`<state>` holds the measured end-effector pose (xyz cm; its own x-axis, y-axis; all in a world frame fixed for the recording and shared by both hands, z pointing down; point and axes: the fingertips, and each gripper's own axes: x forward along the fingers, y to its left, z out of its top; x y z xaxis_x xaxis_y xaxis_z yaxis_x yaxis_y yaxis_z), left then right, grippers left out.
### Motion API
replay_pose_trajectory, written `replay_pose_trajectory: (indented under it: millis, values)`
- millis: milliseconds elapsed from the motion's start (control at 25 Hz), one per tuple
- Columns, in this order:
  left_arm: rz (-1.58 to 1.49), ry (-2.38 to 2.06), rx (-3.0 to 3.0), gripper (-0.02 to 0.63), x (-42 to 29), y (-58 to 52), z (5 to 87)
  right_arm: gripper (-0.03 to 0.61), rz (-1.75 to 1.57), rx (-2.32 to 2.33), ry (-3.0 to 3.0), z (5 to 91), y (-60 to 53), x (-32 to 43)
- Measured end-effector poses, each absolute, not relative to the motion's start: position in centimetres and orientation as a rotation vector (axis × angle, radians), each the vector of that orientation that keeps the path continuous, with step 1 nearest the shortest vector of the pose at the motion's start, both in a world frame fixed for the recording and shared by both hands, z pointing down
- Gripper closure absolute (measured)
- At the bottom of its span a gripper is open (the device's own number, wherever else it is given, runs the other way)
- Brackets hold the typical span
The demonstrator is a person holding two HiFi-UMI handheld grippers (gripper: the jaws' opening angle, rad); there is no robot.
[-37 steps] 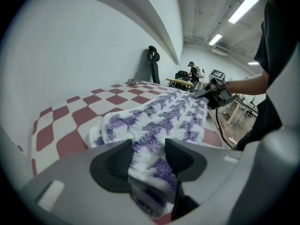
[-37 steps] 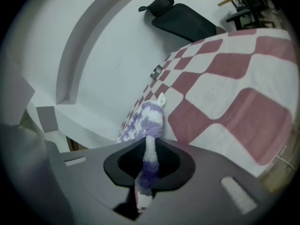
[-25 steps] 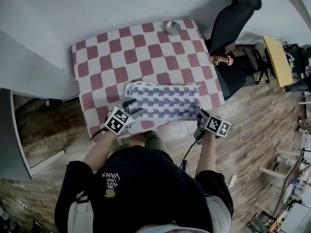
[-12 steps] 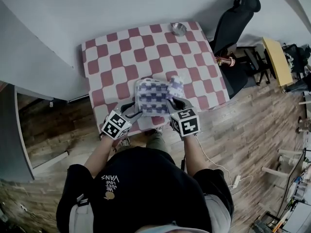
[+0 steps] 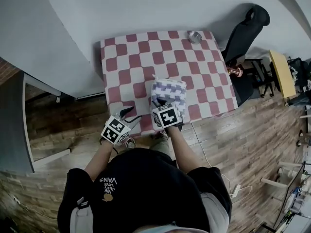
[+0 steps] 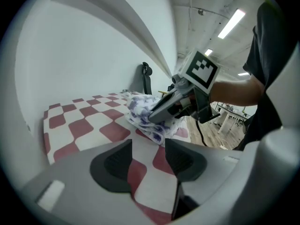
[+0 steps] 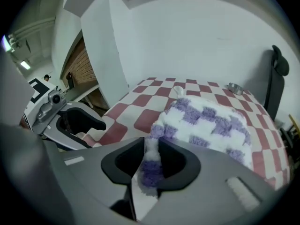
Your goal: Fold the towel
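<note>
Clearly, VANS print [image 5: 111,180] on shirt [image 5: 150,193], folded towel [image 5: 168,90]

The towel [image 5: 168,91] lies on the tabletop [image 5: 131,62], near the front edge, a little right of the middle. A bowl [image 5: 195,37] stands at the far right corner. A chair [image 5: 248,30] stands beside the tabletop's right side.

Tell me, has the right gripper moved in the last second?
Yes: the right gripper went from the table's right corner leftward to mid-edge, folding the towel; its jaws have just been opening, towel between them.
</note>
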<state>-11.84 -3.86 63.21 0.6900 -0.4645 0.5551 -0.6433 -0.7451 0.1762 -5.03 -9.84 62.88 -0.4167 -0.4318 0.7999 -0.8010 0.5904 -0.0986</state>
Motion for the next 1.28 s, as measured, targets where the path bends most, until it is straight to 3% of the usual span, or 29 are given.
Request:
replay_pose_trajectory:
  millis: [120,320,520,640,880,1040,1280]
  values:
    - [0.680,-0.882,2.538,0.419,-12.9,-3.8,63.1,0.407,0.655,0.951,-2.079,63.6,-9.3,-6.4]
    - [0.654,-0.880,2.562,0.419,-12.6,-4.6,62.3,0.335,0.642,0.934,-2.139,63.4,-8.9,-7.2]
    - [0.588,-0.812,2.740,0.419,-8.7,-5.8,58.9,0.351,0.657,1.185,-2.385,56.6,-9.7,-3.7]
    - [0.556,-0.735,2.866,0.419,-5.4,-6.5,56.5,0.403,0.708,1.369,-2.430,54.6,-9.9,1.0]
    - [0.721,-0.614,2.913,0.419,-1.2,-7.4,58.8,0.425,0.589,1.581,-2.123,58.7,-9.1,7.9]
    - [0.902,-0.497,2.880,0.419,-1.8,-6.2,62.7,0.400,0.658,1.513,-2.096,61.5,-8.9,7.9]
    - [0.935,-0.482,2.882,0.419,-2.4,-6.0,64.0,0.394,0.685,1.443,-2.082,63.2,-9.5,7.4]
